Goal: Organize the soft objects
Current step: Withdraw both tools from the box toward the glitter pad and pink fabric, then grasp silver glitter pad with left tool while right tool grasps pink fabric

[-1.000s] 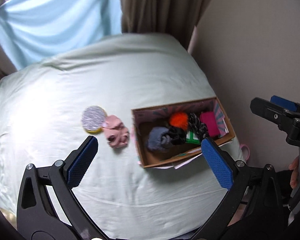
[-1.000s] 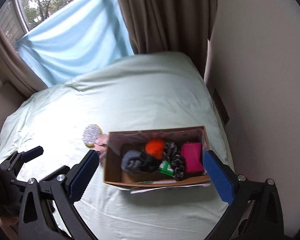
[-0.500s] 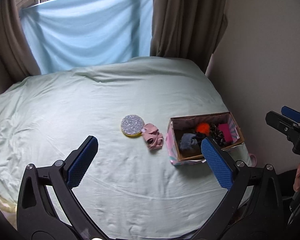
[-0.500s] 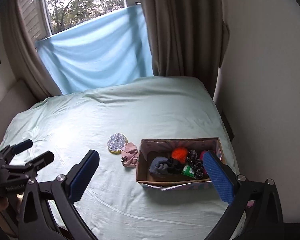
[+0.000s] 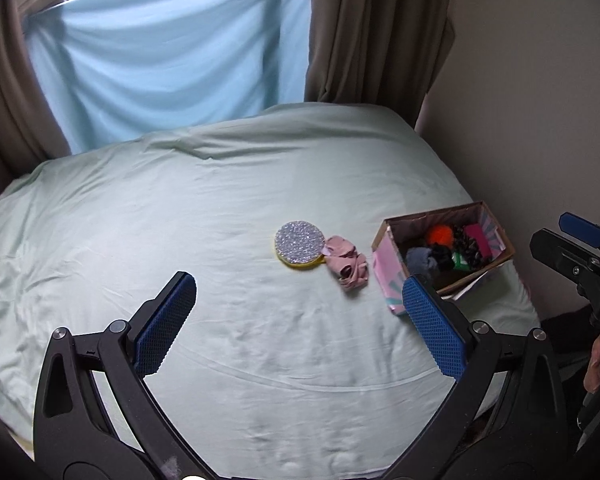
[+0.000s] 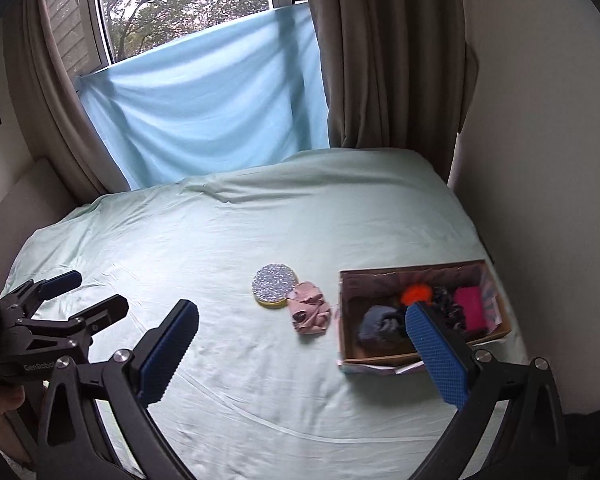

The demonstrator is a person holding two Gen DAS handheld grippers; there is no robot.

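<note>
A cardboard box (image 5: 388, 268) (image 6: 346, 320) stands at the right edge of the bed and holds several soft things: an orange pompom (image 5: 439, 234), a grey cloth (image 6: 380, 322), a magenta pad (image 6: 470, 306). A crumpled pink cloth (image 5: 347, 263) (image 6: 310, 313) lies on the sheet left of the box, touching a round glittery pad (image 5: 300, 243) (image 6: 274, 285). My left gripper (image 5: 300, 320) is open and empty, well back from them. My right gripper (image 6: 302, 348) is open and empty too; it also shows at the right edge of the left wrist view (image 5: 572, 244).
The bed has a pale green sheet (image 5: 180, 208) (image 6: 220, 232). A wall (image 5: 540, 100) runs close along its right side. Brown curtains (image 6: 380, 60) and a blue cloth (image 6: 204, 112) hang behind the bed under a window.
Both grippers have pulled back and up from the box, so the whole bed and window now show. The box and the things on the sheet have not moved.
</note>
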